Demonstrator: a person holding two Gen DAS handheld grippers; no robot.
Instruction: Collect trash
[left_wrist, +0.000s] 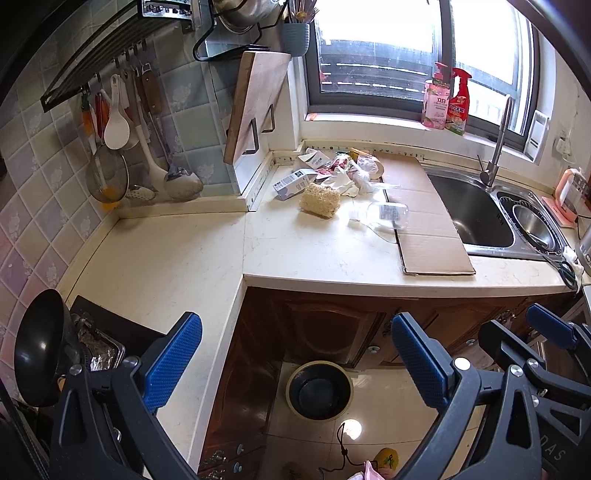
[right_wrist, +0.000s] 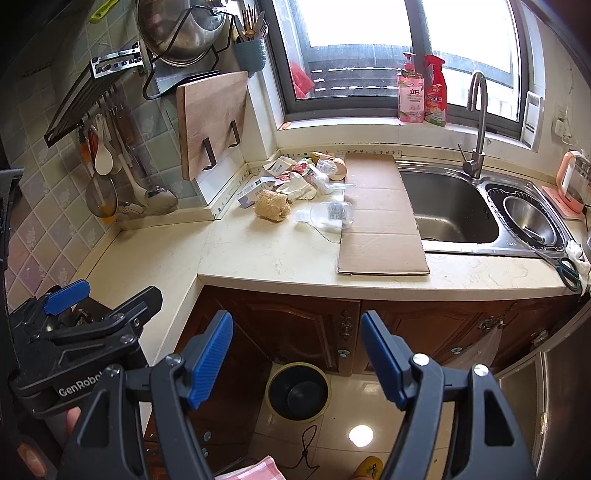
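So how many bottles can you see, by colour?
Pink bottle on the windowsill: 1
Red spray bottle on the windowsill: 1
Clear plastic bottle lying on the counter: 1
Total: 3

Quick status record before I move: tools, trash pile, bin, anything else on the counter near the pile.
left tool: open, empty, held off the counter
right tool: open, empty
trash pile: back corner of the countertop, cartons and wrappers
clear bottle: lying on its side, partly on the cardboard sheet
loofah: in front of the pile
bin: on the floor by the cabinet, looks empty
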